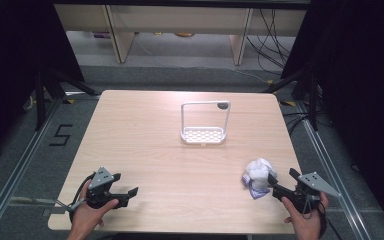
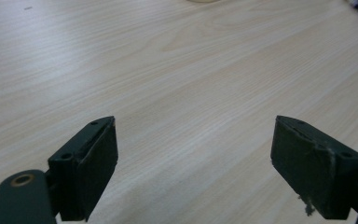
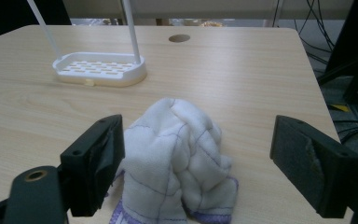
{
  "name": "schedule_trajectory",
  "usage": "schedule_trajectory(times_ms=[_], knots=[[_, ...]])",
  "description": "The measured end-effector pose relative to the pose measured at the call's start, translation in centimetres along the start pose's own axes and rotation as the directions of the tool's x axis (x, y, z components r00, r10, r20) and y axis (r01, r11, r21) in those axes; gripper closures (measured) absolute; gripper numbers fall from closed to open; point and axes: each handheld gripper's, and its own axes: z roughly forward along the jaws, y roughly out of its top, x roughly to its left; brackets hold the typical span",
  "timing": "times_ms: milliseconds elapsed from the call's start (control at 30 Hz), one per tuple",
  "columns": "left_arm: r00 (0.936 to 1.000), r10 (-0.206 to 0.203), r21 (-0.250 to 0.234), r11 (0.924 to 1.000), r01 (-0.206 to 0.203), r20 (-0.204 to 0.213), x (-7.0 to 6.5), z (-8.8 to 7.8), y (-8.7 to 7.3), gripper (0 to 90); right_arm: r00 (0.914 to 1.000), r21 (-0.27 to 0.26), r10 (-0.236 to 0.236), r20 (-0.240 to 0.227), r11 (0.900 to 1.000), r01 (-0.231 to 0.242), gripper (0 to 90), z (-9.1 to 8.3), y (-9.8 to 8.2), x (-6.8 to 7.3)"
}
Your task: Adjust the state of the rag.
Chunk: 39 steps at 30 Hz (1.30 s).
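Wide jaws of right gripper (image 3: 196, 163) around crumpled cloth (image 3: 177, 158), perhaps touching; left gripper (image 2: 193, 163) likewise wide.

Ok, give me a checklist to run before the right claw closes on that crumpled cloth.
1. Right claw open wide: ok.
2. Cloth between its jaws: ok, though it sits nearer one jaw.
3. Cloth bunched high enough to pinch: ok.
4. Nothing else beside the cloth: ok, the white rack stands well apart, farther up the table.
5. Left claw out of the way: ok, open over bare wood at the other side.
6. Jaws low enough to catch the cloth: cannot tell.
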Motion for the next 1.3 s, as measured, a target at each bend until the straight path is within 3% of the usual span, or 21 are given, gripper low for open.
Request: schedule_trajectory(times_ms=[100,167,233,300,367,400,433,500,600,667,733,767,833,967,1000,1067,1100,1133,1200,1267,1300], knots=[[1.0,-0.008,0.012,0.9999,0.008,-0.005,0.0,0.3,0.0,14.7,0.9999,0.024,0.013,-0.003,1.0,-0.013,19.9,0.1,0.0,0.2],[1.0,0.002,0.009,1.0,-0.002,-0.004,0.0,0.3,0.0,14.7,0.9997,0.035,-0.022,-0.013,0.999,0.023,19.9,0.2,0.1,0.1],[1.0,0.006,0.007,1.0,-0.005,-0.006,-0.1,0.3,0.0,14.7,0.9999,0.044,-0.008,-0.014,0.999,0.008,19.9,0.1,0.1,0.4],[1.0,0.006,0.009,0.9999,-0.006,-0.003,-0.1,0.3,-0.1,14.7,0.9987,0.045,-0.05,-0.008,0.998,0.05,19.9,0.2,0.3,0.3],[0.9999,0.012,0.012,0.9999,-0.012,-0.005,-0.2,0.4,-0.1,14.7,0.9997,0.033,-0.015,-0.018,0.999,0.016,19.9,0.4,0.2,0.6],[0.9999,0.014,0.011,0.9998,-0.014,-0.001,-0.2,0.4,-0.1,14.6,0.9999,0.057,0.007,-0.01,0.998,-0.006,19.9,0.2,0.3,0.8],[0.9999,0.014,0.008,0.9999,-0.014,0.005,-0.2,0.4,-0.1,14.7,0.9987,0.041,-0.044,-0.028,0.998,0.045,19.8,0.5,0.6,0.4],[0.9999,0.01,0.012,0.9999,-0.01,0.004,-0.3,0.5,-0.1,14.7,0.9992,0.077,-0.02,-0.034,0.997,0.023,18.9,0.4,1.0,0.7],[1.0,0.002,0.019,0.9998,-0.003,0.004,-0.2,0.6,-0.1,14.7,0.995,0.131,-0.083,-0.055,0.987,0.09,16.7,0.7,1.8,0.8],[0.9999,-0.005,0.007,1.0,0.004,0.011,-0.3,0.7,-0.2,14.7,0.9948,0.165,-0.081,-0.062,0.982,0.09,15.7,0.8,2.4,1.1],[0.9999,0.001,0.016,0.9999,-0.001,0.014,-0.3,0.7,-0.2,14.7,0.9903,0.175,-0.112,-0.081,0.977,0.125,15.6,1.2,3.0,1.1],[0.9999,0.003,0.019,0.9998,-0.004,0.011,-0.3,0.7,-0.2,14.7,0.9931,0.19,-0.093,-0.071,0.976,0.105,15.8,1.3,3.4,1.3],[0.9991,0.038,0.043,0.9983,-0.039,0.017,-0.1,0.7,-0.2,14.7,0.9855,0.215,-0.143,-0.091,0.963,0.16,15.8,1.9,4.2,1.1],[0.9989,0.041,0.053,0.9977,-0.042,0.022,-0.1,0.8,-0.3,14.8,0.9799,0.28,-0.179,-0.089,0.94,0.197,15.9,3.7,5.1,1.2],[0.9994,0.028,0.043,0.9986,-0.029,0.021,-0.2,0.9,-0.3,14.8,0.9794,0.31,-0.179,-0.093,0.929,0.199,15.8,4.1,5.4,1.1],[0.9998,0.013,0.031,0.9994,-0.013,0.016,-0.3,1.0,-0.3,14.8,0.9734,0.319,-0.201,-0.11,0.92,0.226,15.7,5.3,5.3,0.8],[0.9998,0.01,0.03,0.9995,-0.011,0.016,-0.3,1.0,-0.3,14.8,0.9786,0.353,-0.174,-0.109,0.914,0.202,15.7,5.7,5.4,0.9],[0.9998,0.011,0.03,0.9995,-0.012,0.016,-0.3,1.0,-0.3,14.8,0.9758,0.356,-0.184,-0.117,0.909,0.215,15.9,6.2,5.2,0.8],[0.9998,0.013,0.03,0.9995,-0.014,0.018,-0.3,1.0,-0.3,14.8,0.9846,0.4,-0.135,-0.111,0.901,0.168,16.3,7.0,4.9,1.0],[0.9997,0.014,0.027,0.9995,-0.014,0.018,-0.3,1.0,-0.3,14.9,0.984,0.428,-0.147,-0.1,0.886,0.176,16.2,7.7,4.4,0.9],[0.9998,0.016,0.03,0.9994,-0.016,0.011,-0.4,0.9,-0.3,14.8,0.9863,0.447,-0.128,-0.105,0.88,0.161,16.1,7.9,4.3,1.0]])
